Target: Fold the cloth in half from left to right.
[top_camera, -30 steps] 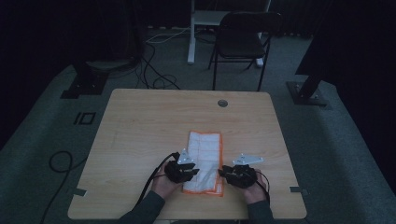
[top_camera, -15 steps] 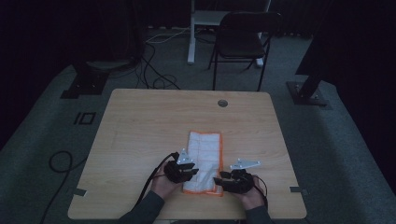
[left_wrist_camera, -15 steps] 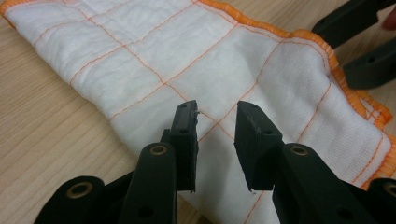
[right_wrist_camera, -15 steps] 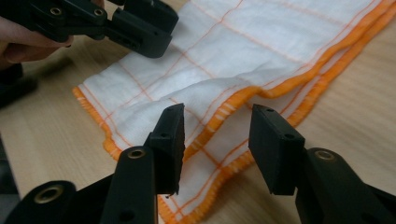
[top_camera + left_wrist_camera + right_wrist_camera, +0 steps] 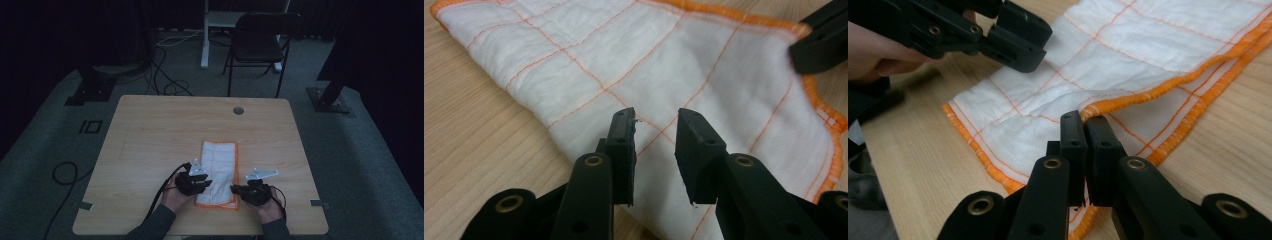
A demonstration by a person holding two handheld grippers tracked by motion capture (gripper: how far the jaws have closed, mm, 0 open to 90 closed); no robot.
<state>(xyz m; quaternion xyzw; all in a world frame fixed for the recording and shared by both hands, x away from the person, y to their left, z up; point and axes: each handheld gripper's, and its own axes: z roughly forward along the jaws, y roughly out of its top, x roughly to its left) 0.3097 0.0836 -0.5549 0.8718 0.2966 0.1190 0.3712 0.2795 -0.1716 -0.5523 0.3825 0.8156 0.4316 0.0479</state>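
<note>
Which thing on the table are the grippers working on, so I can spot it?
On the wooden table, near the front edge between the two hands, lies a folded cloth. It is white, quilted with thin orange grid lines and bound by a bright orange hem, the one soft thing there.

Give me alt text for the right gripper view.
The right tool has just closed on the orange-hemmed top edge of a folded white cloth lying on a wooden table. The left tool hovers over the cloth's far side.
</note>
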